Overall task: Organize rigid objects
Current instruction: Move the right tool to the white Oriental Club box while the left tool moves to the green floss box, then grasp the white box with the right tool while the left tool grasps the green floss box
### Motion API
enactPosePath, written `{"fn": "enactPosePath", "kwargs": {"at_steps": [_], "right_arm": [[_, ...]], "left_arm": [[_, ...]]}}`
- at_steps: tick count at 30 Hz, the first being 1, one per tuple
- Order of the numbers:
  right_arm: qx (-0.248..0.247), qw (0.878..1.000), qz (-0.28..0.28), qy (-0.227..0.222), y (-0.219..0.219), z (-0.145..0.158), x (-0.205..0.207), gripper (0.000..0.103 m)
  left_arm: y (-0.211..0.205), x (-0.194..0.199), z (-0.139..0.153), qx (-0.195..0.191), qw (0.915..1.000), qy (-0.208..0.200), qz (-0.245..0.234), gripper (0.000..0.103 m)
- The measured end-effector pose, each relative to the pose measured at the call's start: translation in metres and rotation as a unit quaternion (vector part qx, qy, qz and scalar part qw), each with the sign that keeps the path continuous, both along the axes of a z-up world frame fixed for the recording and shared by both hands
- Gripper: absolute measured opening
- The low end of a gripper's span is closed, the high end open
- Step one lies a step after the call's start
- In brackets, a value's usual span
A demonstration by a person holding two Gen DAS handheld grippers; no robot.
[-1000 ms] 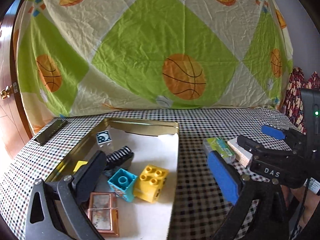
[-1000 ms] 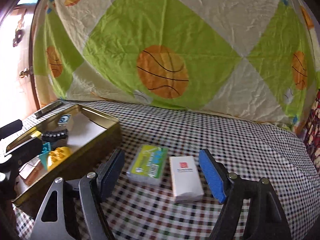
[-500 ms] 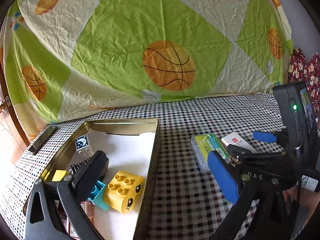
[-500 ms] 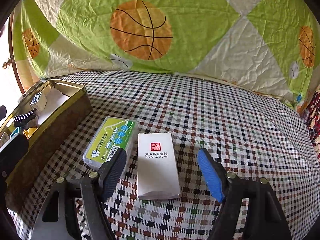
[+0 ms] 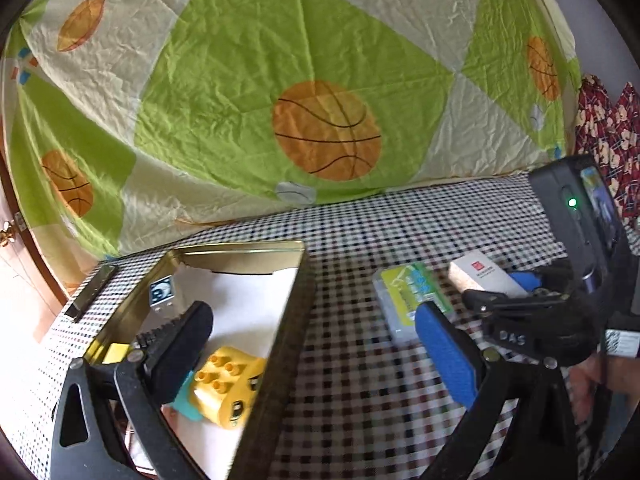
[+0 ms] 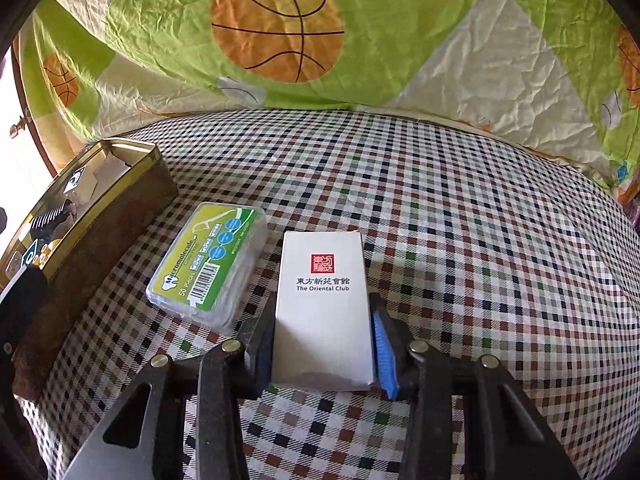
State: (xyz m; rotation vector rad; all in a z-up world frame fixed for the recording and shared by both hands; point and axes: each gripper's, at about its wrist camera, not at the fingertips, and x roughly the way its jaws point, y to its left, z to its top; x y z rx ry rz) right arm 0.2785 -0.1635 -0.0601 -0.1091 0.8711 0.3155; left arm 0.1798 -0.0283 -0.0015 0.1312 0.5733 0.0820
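A white carton (image 6: 324, 304) printed "The Oriental Club" lies flat on the checked tablecloth (image 6: 440, 208). My right gripper (image 6: 322, 340) is closing on it, and both pads press its long sides. A green-labelled floss pick box (image 6: 208, 264) lies just left of it. Further left stands the open gold tin (image 6: 100, 216). My left gripper (image 5: 314, 340) is open over the tin's right wall (image 5: 280, 344), holding nothing. In the tin are a yellow brick (image 5: 224, 384), a teal piece and a black comb-like part. The left wrist view also shows the carton (image 5: 480, 272).
A dark flat bar (image 5: 90, 296) lies on the table's far left edge. A basketball-print quilt (image 5: 320, 120) hangs behind the table. Red patterned fabric (image 5: 608, 128) is at the right. A hand (image 5: 600, 376) holds the right tool.
The right gripper tipped down and forward over the white carton, and its jaws closed onto the carton's sides. The left gripper slid right, from over the tin's inside to above its right wall.
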Motion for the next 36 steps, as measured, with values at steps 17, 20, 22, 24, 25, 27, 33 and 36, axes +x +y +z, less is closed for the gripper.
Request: {"fn": "enactPosePath", "kwargs": {"at_steps": [17, 20, 22, 24, 25, 27, 33, 36], "right_arm": [[0.018, 0.997, -0.07, -0.019, -0.049, 0.011, 0.002, 0.044], [0.018, 0.998, -0.059, -0.028, -0.046, 0.014, -0.004, 0.044], [0.022, 0.998, -0.053, -0.028, -0.046, 0.014, -0.005, 0.044], [0.027, 0.998, -0.048, -0.028, -0.046, 0.015, -0.007, 0.044], [0.028, 0.998, -0.046, -0.03, -0.046, 0.016, -0.008, 0.044], [0.027, 0.998, -0.042, -0.038, -0.044, 0.018, -0.011, 0.044], [0.034, 0.997, -0.031, -0.057, -0.041, 0.024, -0.023, 0.044], [0.038, 0.996, -0.032, -0.068, -0.043, 0.026, -0.028, 0.044]], "left_arm": [[-0.034, 0.093, -0.05, -0.052, 0.9901, 0.13, -0.012, 0.102], [-0.037, 0.099, -0.053, -0.036, 0.9893, 0.141, -0.007, 0.1], [-0.038, 0.098, -0.052, -0.04, 0.9895, 0.138, -0.018, 0.091], [-0.036, 0.099, -0.055, -0.045, 0.9867, 0.153, -0.03, 0.069], [-0.035, 0.099, -0.057, -0.05, 0.9851, 0.161, -0.033, 0.062], [-0.033, 0.099, -0.057, -0.06, 0.9836, 0.165, -0.042, 0.054], [-0.033, 0.089, -0.051, -0.066, 0.9857, 0.146, -0.051, 0.054], [-0.032, 0.08, -0.046, -0.064, 0.988, 0.131, -0.051, 0.054]]}}
